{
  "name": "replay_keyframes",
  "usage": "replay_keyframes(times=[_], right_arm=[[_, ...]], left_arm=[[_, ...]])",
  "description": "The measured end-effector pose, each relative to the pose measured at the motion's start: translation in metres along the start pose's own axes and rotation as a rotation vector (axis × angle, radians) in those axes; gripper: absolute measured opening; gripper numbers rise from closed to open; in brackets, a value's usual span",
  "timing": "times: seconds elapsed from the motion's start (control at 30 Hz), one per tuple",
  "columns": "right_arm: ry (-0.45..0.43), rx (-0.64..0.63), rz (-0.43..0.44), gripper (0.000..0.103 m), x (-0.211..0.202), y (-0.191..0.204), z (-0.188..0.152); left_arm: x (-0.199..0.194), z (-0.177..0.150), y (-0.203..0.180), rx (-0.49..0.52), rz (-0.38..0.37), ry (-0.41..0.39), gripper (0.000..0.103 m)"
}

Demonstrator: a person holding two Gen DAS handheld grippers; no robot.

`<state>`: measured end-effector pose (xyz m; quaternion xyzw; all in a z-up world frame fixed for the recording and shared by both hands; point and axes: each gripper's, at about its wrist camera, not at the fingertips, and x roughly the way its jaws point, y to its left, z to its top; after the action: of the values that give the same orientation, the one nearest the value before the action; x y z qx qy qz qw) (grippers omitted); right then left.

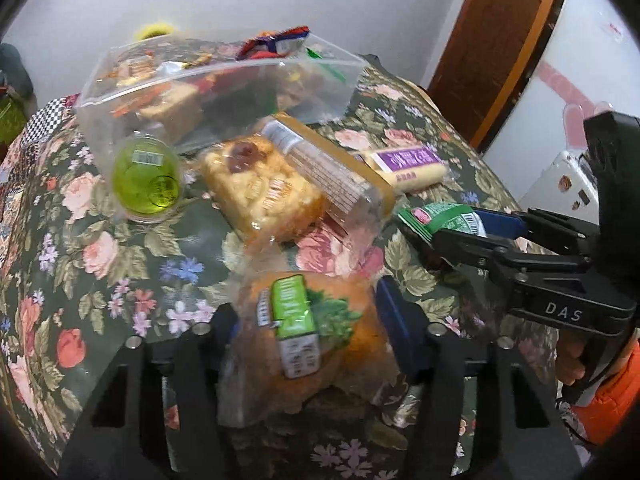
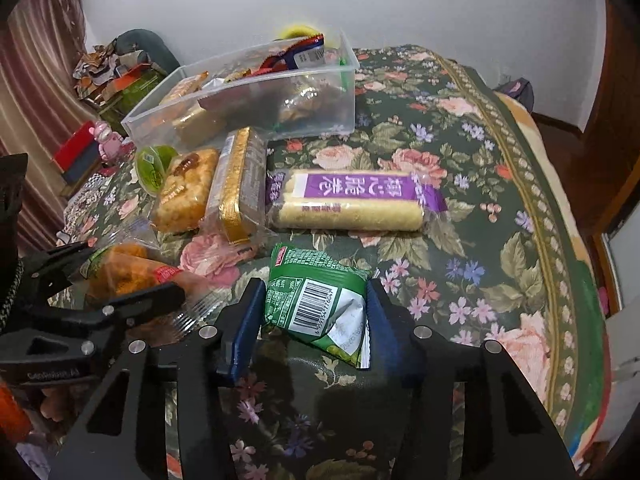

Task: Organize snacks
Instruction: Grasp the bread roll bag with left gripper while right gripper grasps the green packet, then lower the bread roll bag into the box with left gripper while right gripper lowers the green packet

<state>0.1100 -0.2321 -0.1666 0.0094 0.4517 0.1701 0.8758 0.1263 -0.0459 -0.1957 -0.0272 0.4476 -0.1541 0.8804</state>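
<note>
I have my left gripper (image 1: 316, 332) clamped on the orange bun pack (image 1: 312, 340) and my right gripper (image 2: 316, 312) on the green packet (image 2: 320, 304); the clear bin (image 2: 280, 92) at the table's far edge is part full, four snacks left lying

Motion blurs the print on the bread packet (image 1: 304, 332) between the left tool's fingers (image 1: 394, 320), the clear bin (image 2: 248, 108) clouds the snacks inside it beyond naming, the gold-edged box (image 2: 236, 184) hides part of the jam pastry (image 2: 182, 192), and the surface (image 2: 520, 208) runs past the frame.
</note>
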Motion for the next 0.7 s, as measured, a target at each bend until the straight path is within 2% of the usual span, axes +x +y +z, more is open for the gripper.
replay_keyframes(times=[0.07,0.1,0.23,0.3,0.4,0.5,0.53,0.57,0.6,0.63,0.67,0.7], right_arm=[[-0.014,-0.006,-0.001,0.047,-0.004,0.002,0.004],[-0.026,-0.009,0.001,0.042,-0.007,0.003,0.006],[-0.054,-0.01,0.012,0.042,-0.016,0.005,0.014],[-0.053,-0.02,0.01,0.009,-0.019,0.007,0.018],[-0.058,0.002,0.043,0.009,-0.022,0.005,0.024],[-0.073,-0.004,0.013,0.01,-0.024,0.007,0.027],[-0.062,-0.003,0.007,0.014,-0.023,0.007,0.028],[-0.052,0.004,0.013,0.03,-0.021,0.006,0.027],[-0.041,0.017,0.032,0.055,-0.018,0.004,0.026],[-0.036,0.031,0.055,0.068,-0.016,0.002,0.023],[-0.032,0.042,0.067,0.078,-0.013,0.001,0.021],[-0.017,0.043,0.058,0.078,-0.008,0.0,0.019]], left_arm=[[-0.009,0.001,0.005,-0.013,0.015,-0.026,0.052],[-0.012,0.002,0.006,-0.017,0.024,-0.036,0.052],[-0.028,0.005,0.016,-0.038,0.042,-0.07,0.049],[-0.037,0.008,0.019,-0.047,0.055,-0.093,0.049],[-0.049,0.015,0.023,-0.056,0.063,-0.126,0.049],[-0.062,0.021,0.03,-0.07,0.068,-0.157,0.05],[-0.062,0.024,0.031,-0.073,0.071,-0.161,0.05],[-0.064,0.025,0.034,-0.078,0.074,-0.168,0.05],[-0.065,0.027,0.035,-0.082,0.075,-0.171,0.05],[-0.067,0.027,0.036,-0.086,0.075,-0.172,0.05],[-0.068,0.027,0.039,-0.093,0.073,-0.172,0.05],[-0.068,0.027,0.04,-0.097,0.072,-0.172,0.05]])
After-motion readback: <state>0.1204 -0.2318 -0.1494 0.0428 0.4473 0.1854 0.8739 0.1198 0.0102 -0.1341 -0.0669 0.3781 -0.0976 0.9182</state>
